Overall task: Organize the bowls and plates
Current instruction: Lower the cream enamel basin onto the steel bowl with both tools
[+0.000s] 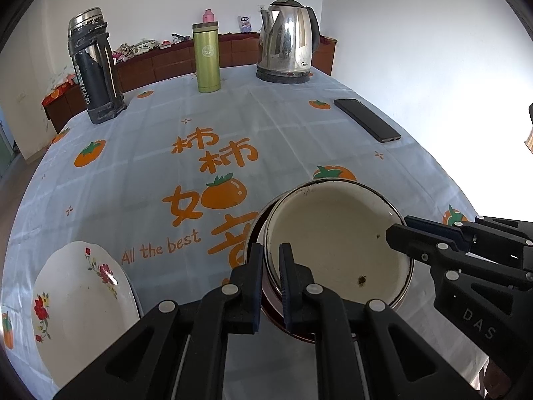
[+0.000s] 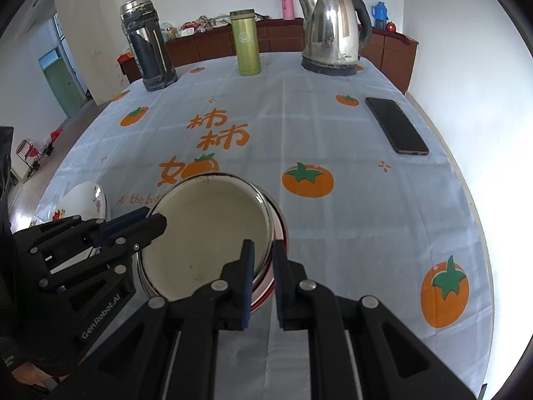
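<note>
While both grippers' fingers [image 1: 286,266] pinch opposite rims of the cream bowl [image 1: 333,236], a floral plate [image 1: 80,303] lies near the surface's near-left edge.

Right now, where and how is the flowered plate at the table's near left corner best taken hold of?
Grip the flowered plate by its thin rim, coming in from the left table edge. It is shallow, with no handle, so only the edge fits between claw fingers. The left claw is nearest, but is shut on the cream bowl's rim.

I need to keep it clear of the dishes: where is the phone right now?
The phone lies flat near the table's right edge, beyond the bowl and in front of the steel kettle, apart from both.
</note>
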